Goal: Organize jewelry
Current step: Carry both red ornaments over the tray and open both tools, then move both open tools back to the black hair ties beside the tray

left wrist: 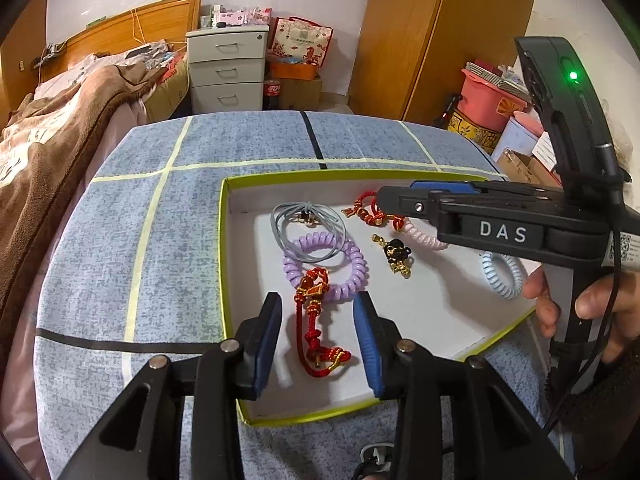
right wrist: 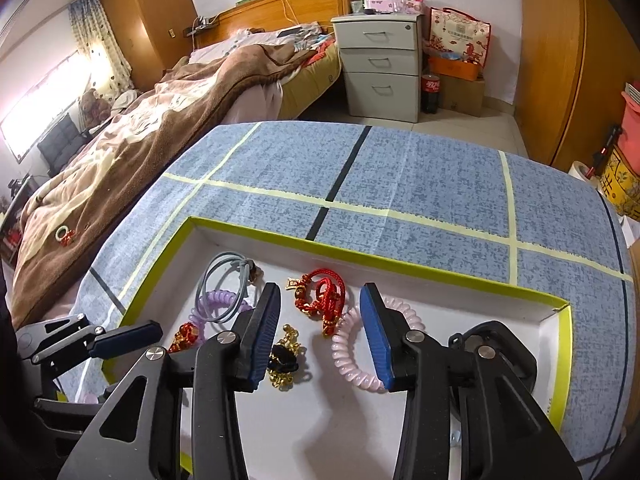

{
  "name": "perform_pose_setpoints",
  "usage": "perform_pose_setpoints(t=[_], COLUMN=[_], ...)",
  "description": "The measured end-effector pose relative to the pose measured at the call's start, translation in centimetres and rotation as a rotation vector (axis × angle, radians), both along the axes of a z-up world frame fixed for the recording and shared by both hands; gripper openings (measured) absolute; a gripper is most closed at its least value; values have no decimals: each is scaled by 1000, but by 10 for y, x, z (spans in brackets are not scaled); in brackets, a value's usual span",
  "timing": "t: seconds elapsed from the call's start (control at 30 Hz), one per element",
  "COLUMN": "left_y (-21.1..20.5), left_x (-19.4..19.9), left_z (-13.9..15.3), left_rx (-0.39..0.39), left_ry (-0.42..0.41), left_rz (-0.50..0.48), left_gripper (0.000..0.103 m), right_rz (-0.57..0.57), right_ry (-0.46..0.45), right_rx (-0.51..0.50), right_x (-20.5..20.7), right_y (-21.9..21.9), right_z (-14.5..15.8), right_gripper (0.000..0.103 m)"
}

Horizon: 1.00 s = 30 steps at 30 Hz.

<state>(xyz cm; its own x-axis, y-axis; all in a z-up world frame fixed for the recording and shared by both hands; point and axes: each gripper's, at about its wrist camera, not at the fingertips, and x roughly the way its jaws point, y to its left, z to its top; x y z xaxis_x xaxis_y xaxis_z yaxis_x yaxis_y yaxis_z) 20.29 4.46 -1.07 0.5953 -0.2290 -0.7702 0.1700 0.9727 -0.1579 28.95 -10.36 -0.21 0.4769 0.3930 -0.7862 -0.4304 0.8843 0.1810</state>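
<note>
A bedroom; on the blue taped cloth (right wrist: 440,184) sits the green-rimmed tray (left wrist: 225,240). My left tongs (left wrist: 318,336) gape empty over the red cord charm (left wrist: 316,332); my right tongs (right wrist: 320,336) gape empty, a red knot bracelet (right wrist: 320,296) ahead between the tips. I'd lift both straight up, snagging nothing.

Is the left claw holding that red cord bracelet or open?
Open: the left claw straddles the red cord bracelet, pads clear of it.

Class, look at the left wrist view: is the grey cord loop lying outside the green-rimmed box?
No, the grey cord loop lies inside the box, overlapping the purple coil bracelet.
</note>
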Motion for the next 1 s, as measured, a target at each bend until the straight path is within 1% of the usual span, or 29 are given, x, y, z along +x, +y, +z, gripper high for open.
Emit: perform_pose_setpoints(t=[0.13,0.3,0.47,0.67,0.77,1.0], left_y=[2,1,0,0,0,5], left_x=[-3,-10,-21,-43,-53,-81], left_z=[2,8,14,25,30,32], left_rx=[2,-1,0,2,25,32], left_ry=[1,-13,-27,-58,-74,-98], left_rz=[14,13,27,49,68,90], left_gripper=[40,46,48,53,54,54], right_rz=[-6,-8,-18,-20,-28,-17], right_ry=[-4,-27,-46,-89,-110,-137], right_rx=[16,37,51,80,84,111], right_x=[-4,-15,-27,-56,-73,-116], right_y=[-2,-4,-7,-14,-18,-25], right_z=[3,13,22,37,41,43], right_gripper=[43,43,43,43,43,43])
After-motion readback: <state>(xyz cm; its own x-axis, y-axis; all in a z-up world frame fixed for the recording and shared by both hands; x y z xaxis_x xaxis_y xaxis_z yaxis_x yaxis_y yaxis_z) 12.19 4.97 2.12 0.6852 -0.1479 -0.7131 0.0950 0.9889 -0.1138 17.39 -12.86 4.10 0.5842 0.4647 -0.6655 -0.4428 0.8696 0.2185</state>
